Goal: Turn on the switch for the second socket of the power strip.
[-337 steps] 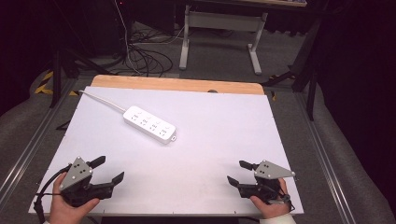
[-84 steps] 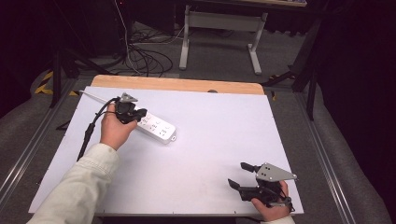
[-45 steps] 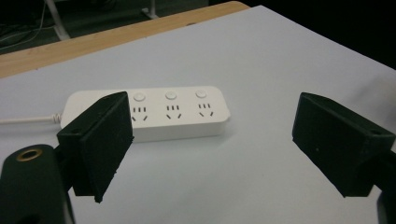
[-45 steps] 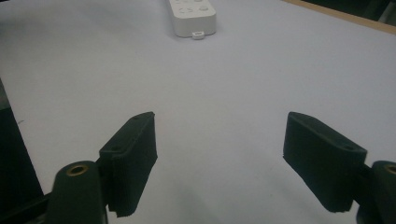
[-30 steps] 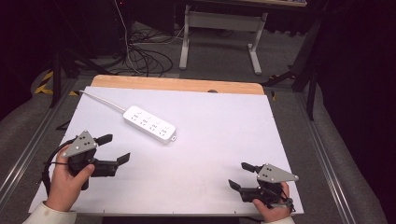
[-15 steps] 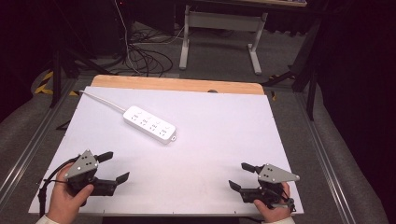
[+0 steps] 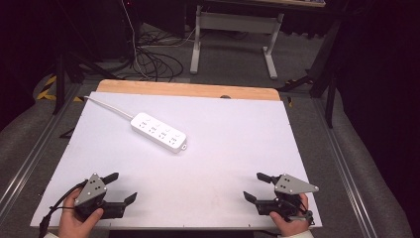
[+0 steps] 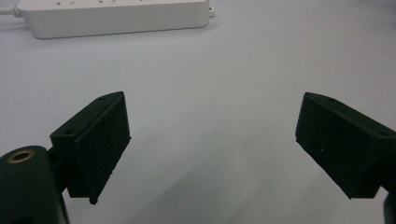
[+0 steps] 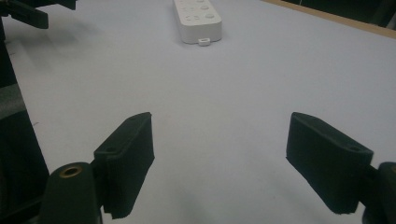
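Observation:
A white power strip (image 7: 159, 132) lies flat on the white table top (image 7: 233, 144), left of centre, with its cord (image 7: 106, 105) running off to the back left corner. My left gripper (image 7: 124, 187) rests near the front left edge, open, with nothing between its jaws. In the left gripper view the gripper (image 8: 215, 140) points toward the power strip (image 8: 116, 16), which lies well ahead. My right gripper (image 7: 252, 186) rests near the front right edge, open and holding nothing. The right gripper view has its gripper (image 9: 219, 158) over bare table, with the power strip (image 9: 196, 18) far ahead.
A wooden strip (image 7: 188, 89) borders the table's back edge. Metal rails (image 7: 29, 158) run along both sides. Beyond the table, cables (image 7: 148, 54) lie on the floor beside a desk frame (image 7: 233, 25). The left gripper (image 9: 28, 11) appears at the top left of the right gripper view.
My left gripper has drawn back from the power strip to the front left edge of the table. The power strip lies where it was. The right gripper has stayed put.

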`<state>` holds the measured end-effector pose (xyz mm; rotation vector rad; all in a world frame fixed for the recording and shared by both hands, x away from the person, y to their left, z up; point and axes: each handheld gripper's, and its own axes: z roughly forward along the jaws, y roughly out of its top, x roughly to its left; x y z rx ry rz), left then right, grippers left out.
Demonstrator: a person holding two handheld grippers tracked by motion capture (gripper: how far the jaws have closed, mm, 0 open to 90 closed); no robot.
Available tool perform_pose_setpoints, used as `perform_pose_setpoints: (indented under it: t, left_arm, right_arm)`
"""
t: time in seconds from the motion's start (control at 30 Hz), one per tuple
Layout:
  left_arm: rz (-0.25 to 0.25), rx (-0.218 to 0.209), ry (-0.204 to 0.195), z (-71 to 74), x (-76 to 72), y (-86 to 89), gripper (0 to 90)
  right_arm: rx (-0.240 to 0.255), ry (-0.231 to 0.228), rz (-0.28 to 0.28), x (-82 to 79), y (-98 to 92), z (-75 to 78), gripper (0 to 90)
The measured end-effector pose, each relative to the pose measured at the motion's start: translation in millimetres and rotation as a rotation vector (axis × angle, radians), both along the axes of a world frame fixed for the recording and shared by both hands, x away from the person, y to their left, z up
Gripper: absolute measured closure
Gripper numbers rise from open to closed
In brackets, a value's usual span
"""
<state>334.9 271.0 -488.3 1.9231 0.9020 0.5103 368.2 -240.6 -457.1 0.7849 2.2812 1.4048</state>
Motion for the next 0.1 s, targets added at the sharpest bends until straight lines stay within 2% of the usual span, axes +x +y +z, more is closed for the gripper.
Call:
perform_pose_setpoints:
  t: [0.1]
  left_arm:
    - [-0.016, -0.018, 0.009, 1.0, 0.2, 0.7, 10.4]
  right_arm:
    - [0.003, 0.004, -0.004, 0.5, -0.2, -0.2, 23.6]
